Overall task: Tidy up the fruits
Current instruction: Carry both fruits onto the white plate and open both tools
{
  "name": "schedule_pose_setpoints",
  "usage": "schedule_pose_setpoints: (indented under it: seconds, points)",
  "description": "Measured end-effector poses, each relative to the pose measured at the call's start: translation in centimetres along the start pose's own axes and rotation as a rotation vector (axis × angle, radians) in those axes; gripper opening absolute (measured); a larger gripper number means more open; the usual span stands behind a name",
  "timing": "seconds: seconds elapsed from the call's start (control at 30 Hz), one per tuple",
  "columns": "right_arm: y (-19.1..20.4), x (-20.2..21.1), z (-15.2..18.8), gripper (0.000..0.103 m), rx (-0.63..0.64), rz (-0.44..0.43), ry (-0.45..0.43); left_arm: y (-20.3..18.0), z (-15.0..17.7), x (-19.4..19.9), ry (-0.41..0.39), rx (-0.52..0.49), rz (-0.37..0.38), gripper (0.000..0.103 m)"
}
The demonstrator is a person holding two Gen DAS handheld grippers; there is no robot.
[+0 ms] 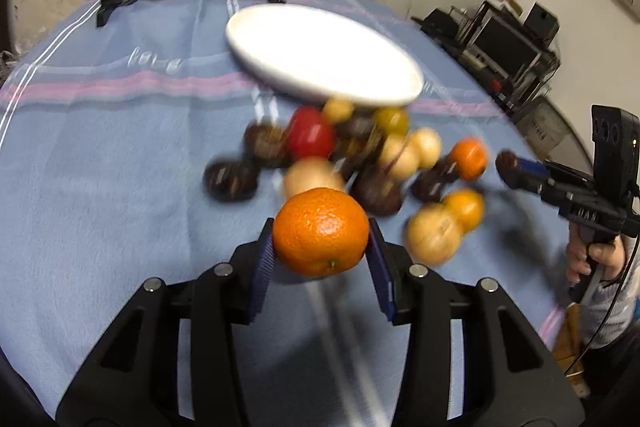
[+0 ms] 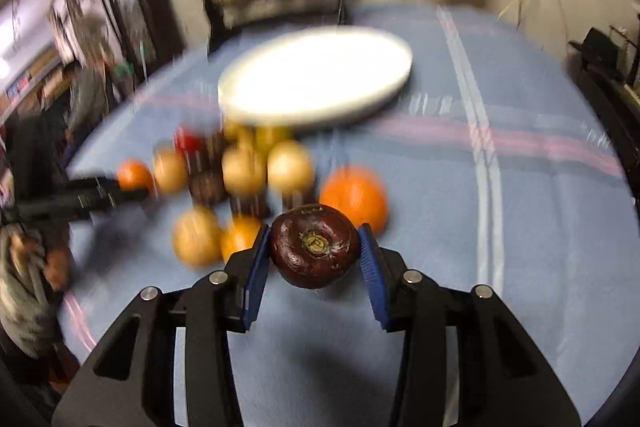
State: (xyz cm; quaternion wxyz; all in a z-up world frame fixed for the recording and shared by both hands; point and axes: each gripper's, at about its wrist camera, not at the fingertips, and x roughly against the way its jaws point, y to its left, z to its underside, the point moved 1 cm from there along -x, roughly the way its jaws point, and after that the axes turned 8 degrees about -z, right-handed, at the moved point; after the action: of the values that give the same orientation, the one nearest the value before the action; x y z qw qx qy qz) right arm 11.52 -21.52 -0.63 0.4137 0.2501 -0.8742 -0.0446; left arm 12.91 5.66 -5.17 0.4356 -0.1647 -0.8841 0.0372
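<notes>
Gripping an orange (image 1: 320,231) between left tongs (image 1: 320,259), right tongs (image 2: 314,259) clamping dark fruit (image 2: 315,246)

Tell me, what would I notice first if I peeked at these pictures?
Probably the bright orange squeezed in the left gripper, right up close to the camera. The right gripper pinches a dark purple fruit the same way. Behind both, a jumble of fruits sits on the blue cloth, next to a big empty white plate.
</notes>
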Motion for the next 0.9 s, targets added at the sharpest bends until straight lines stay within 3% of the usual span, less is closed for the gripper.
schedule_pose_setpoints:
  seconds: [0.13, 0.3, 0.43, 0.5, 0.53, 0.57, 0.63, 0.83, 0.9]
  points:
    - [-0.6, 0.1, -6.2, 0.044, -0.037, -0.021, -0.119, -2.6, -6.0, -0.3, -0.077, -0.063, -0.086, 0.045]
    - [-2.4, -6.3, -10.6, 0.044, -0.133, -0.035, -0.115, -3.2, -10.8, -5.8, -0.045, -0.040, -0.159, 0.045]
    - [-3.3, -10.5, -10.6, 0.044, -0.154, -0.036, -0.047, -2.3, -11.0, -8.8, -0.002, -0.011, -0.175, 0.045]
    - [-3.7, -11.5, -10.4, 0.045, -0.160, -0.022, -0.018, -2.2, -11.0, -9.3, -0.003, -0.018, -0.172, 0.050]
    - [-3.8, -11.7, -10.3, 0.047, -0.162, -0.013, -0.004, -2.3, -11.0, -9.1, -0.013, -0.021, -0.177, 0.061]
    - [-3.8, -11.7, -10.5, 0.055, -0.159, -0.007, 0.003, -2.4, -11.0, -9.0, -0.025, -0.021, -0.179, 0.070]
    - [-3.6, -11.2, -10.4, 0.063, -0.141, 0.001, -0.025, -2.4, -11.0, -8.3, -0.046, -0.024, -0.170, 0.073]
    - [-3.1, -7.3, -10.4, 0.064, -0.137, -0.041, -0.124, -1.5, -10.0, -5.9, -0.091, -0.004, -0.182, 0.073]
    - [-2.5, -5.0, -9.5, 0.065, -0.126, -0.043, -0.179, -0.6, -9.4, -4.8, -0.109, 0.017, -0.191, 0.077]
